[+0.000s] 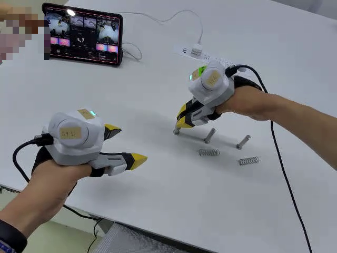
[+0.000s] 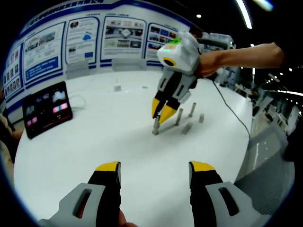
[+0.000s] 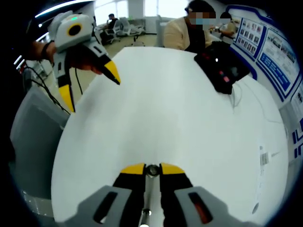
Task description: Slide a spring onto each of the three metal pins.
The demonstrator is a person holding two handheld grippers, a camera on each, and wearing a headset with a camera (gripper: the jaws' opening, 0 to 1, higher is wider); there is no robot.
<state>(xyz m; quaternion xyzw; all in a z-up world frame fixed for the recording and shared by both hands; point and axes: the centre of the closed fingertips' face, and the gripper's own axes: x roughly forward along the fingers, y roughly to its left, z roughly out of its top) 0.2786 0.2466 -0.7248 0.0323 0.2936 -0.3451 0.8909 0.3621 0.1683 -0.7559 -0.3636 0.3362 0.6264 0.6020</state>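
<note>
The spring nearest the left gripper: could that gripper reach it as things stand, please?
Probably yes: the left gripper is open, bare table lies between it and that spring, and the right gripper, shut on another spring at the end pin, stands clear of the path.

Your white counter [image 1: 158, 74] carries a tablet [image 1: 83, 33] at the far left, propped up with its screen lit. A white cable [image 1: 158, 20] loops from it towards a white power strip [image 1: 197, 51] farther right. Nearer you, three metal pins [image 1: 209, 136] stand in a row. Two springs [image 1: 209, 153] lie flat just in front of the middle and right pins, touching neither.
</note>
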